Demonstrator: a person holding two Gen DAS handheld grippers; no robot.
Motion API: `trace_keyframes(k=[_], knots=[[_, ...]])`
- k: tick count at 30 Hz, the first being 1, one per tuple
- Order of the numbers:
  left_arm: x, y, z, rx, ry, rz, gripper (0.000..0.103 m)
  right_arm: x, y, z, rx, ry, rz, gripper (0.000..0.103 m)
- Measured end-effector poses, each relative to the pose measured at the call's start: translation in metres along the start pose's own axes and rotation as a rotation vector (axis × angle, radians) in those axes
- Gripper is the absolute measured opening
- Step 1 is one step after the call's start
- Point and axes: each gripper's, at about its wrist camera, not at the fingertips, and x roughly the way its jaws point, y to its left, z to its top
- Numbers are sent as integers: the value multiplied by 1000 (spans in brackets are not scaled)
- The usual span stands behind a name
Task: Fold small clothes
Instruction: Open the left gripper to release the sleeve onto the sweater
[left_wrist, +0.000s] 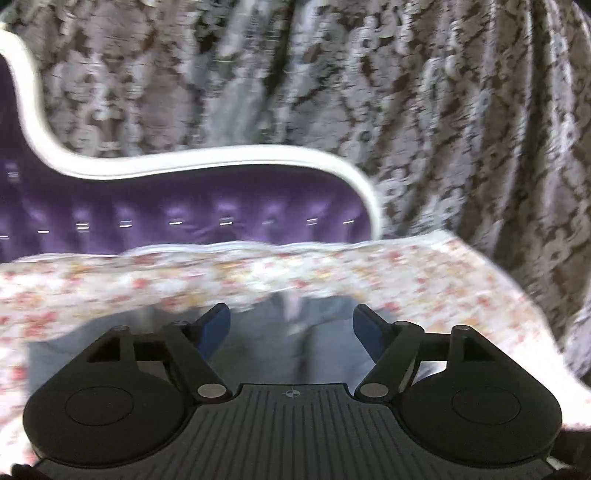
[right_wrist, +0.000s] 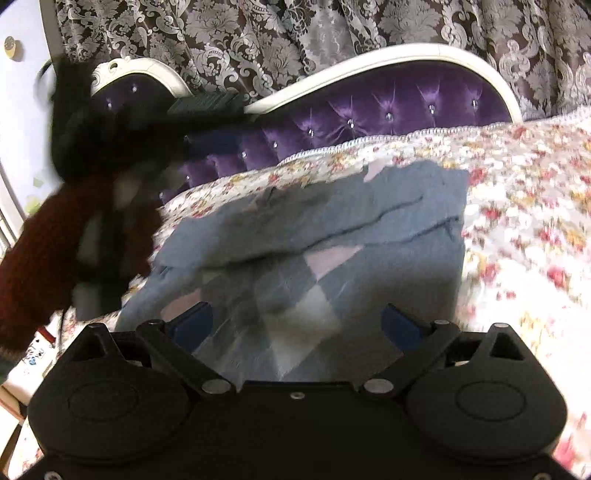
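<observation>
Right tool (right_wrist: 297, 325) wide open, nothing btwn fingers, low over grey garment (right_wrist: 369, 229) lying flat on floral bedspread (right_wrist: 517, 221). Left tool (left_wrist: 291, 330) also spread wide, empty, above same garment (left_wrist: 258, 343). Beyond: purple tufted headboard (right_wrist: 406, 107), then patterned curtain (right_wrist: 258, 37).

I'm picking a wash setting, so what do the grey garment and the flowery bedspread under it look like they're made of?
The grey garment looks like a soft matte knit, possibly wool or cotton: it slumps in loose folds and shows a diamond pattern. The floral bedspread looks like printed woven cotton with a corded trim along its edge, though blur leaves the weave uncertain.
</observation>
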Motion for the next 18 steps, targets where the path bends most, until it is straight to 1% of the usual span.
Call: trace_keyframes(k=[3, 7, 8, 11, 12, 14, 15, 16, 17, 18], knots=[[-2, 32, -13, -13, 36, 101, 73, 12, -4, 13, -26, -9, -16, 99], [1, 86, -31, -142, 98, 203, 73, 28, -14, 31, -48, -25, -32, 99], [2, 96, -36, -158, 109, 231, 73, 33, -17, 36, -41, -26, -36, 99], [8, 117, -47, -162, 141, 305, 73, 46, -29, 48, -10, -32, -45, 99], [10, 125, -52, -168, 157, 341, 73, 50, -33, 52, 3, -33, -47, 99], [12, 142, -62, -214, 196, 405, 73, 58, -41, 58, 28, -36, -54, 99], [11, 152, -68, -261, 200, 411, 73, 62, -45, 60, 39, -37, -59, 99], [4, 161, -72, -301, 159, 386, 73, 65, -47, 62, 46, -38, -63, 99], [1, 164, -73, -318, 147, 379, 73, 68, -50, 64, 50, -39, -68, 99], [-1, 164, -73, -314, 147, 379, 73, 72, -51, 65, 52, -39, -74, 99]])
